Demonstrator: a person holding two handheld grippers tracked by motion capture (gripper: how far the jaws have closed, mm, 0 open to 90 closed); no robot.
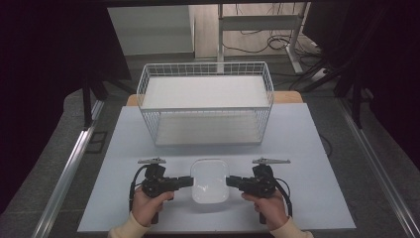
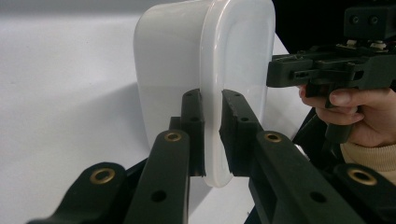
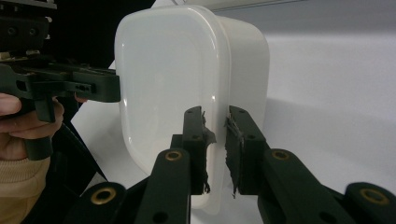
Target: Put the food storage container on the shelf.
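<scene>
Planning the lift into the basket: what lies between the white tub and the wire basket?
Nothing: in the high view a bare strip of table separates the tub from the basket.

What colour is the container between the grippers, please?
The container is plain white; the right gripper view shows it best.

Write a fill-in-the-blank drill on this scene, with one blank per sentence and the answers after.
1. Both grippers clamp the rim of the white ____ container.
2. The left gripper grips its left side; the right gripper grips its ____ side.
3. Behind it stands a white ____ basket.
4. The container rests on the ____.

Answers: plastic; right; wire; table
</scene>
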